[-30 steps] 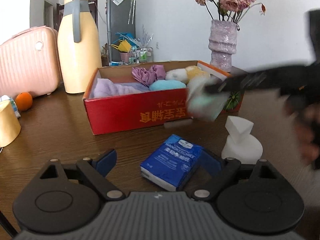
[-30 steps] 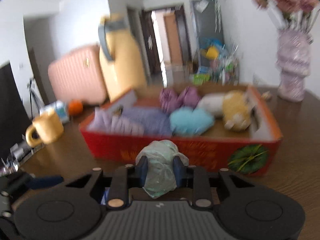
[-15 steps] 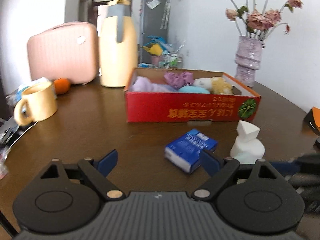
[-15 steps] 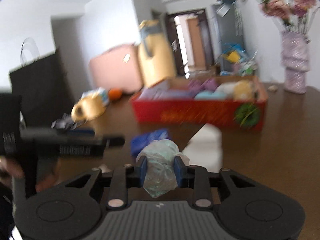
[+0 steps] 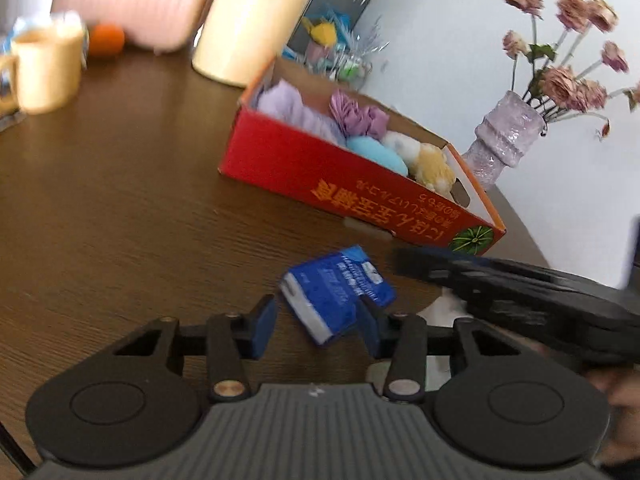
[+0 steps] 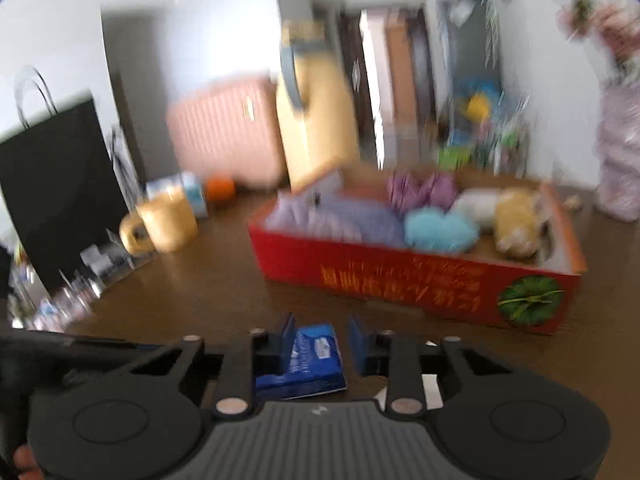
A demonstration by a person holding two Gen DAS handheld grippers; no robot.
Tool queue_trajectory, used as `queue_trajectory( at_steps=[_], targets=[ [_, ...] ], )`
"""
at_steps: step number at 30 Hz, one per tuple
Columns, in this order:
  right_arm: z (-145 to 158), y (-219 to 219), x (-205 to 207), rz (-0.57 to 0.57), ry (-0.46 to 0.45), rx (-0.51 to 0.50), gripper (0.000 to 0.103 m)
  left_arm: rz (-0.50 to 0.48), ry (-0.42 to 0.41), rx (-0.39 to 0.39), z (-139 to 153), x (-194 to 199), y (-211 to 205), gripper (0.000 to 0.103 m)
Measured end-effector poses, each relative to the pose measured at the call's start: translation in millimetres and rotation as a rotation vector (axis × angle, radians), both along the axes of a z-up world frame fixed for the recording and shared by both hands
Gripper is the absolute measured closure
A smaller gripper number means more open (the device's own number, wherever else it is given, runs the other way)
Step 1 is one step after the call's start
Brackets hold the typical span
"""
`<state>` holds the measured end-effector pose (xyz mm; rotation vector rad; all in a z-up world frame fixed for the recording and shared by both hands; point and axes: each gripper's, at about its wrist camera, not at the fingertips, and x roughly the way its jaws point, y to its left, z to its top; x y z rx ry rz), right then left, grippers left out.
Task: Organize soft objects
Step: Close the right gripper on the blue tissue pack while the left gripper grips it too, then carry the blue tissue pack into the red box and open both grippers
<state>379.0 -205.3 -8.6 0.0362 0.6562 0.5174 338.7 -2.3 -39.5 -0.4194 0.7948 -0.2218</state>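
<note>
Here, the left gripper (image 5: 316,312) is closing its fingers, with the blue tissue pack (image 5: 336,296) between them on the near brown table (image 5: 120,220). The right gripper (image 6: 320,326) keeps its fingers a little apart, pinching nothing. Farther back, the red box (image 5: 320,176) holds soft toys (image 5: 432,166).

A lived-in home, seen across a dark wood-grain worktop (image 5: 120,208) in a dining or living area. A pink ribbed suitcase (image 6: 228,132) stands by a large cream-yellow thermos jug (image 6: 316,120), with an orange (image 5: 105,39) and a yellow mug (image 5: 44,68) nearby. Dried roses fill a lilac vase (image 5: 506,140) against a white wall. Beyond, an open doorway (image 6: 372,80) and a tall grey fridge (image 6: 468,32) are visible; a black paper bag (image 6: 56,184) sits at the worktop's edge.
</note>
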Motion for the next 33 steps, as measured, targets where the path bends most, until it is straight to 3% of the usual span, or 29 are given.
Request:
queue_trajectory(
  at_steps=[5, 8, 13, 18, 21, 26, 29, 33],
  targets=[
    [-20.4, 22.2, 52.6, 0.078, 0.189, -0.099, 0.074, 0.024, 0.068, -0.082, -19.5, 20.5, 9.7, 0.075],
    [-24.4, 21.7, 59.9, 0.098, 0.231, -0.053, 0.082, 0.030, 0.074, -0.117, -22.1, 25.8, 16.6, 0.077],
    [-22.4, 14.0, 52.2, 0.061, 0.236, 0.047, 0.088, 0.024, 0.007, -0.067, 3.2, 13.8, 12.8, 0.078],
    [18.2, -7.2, -9.7, 0.025, 0.083, 0.157, 0.089, -0.053, -0.113, -0.055, 51.9, -45.7, 7.6, 0.079],
    [31.7, -25.3, -70.5, 0.007, 0.012, 0.189, 0.089, -0.108, -0.135, -0.011, 57.3, -85.9, -6.6, 0.078],
    [-4.2, -46.1, -139.6, -0.057, 0.108, 0.229, 0.089, -0.139, -0.037, 0.038, 27.8, -122.0, -27.8, 0.078],
    [-34.0, -53.3, -161.0, -0.086, 0.195, 0.253, 0.089, -0.160, 0.002, 0.053, 13.8, -133.0, -34.1, 0.078],
    [-47.9, -60.6, -172.9, -0.111, 0.226, 0.269, 0.085, -0.151, 0.042, 0.038, -3.2, -134.6, -31.6, 0.078]
  ],
)
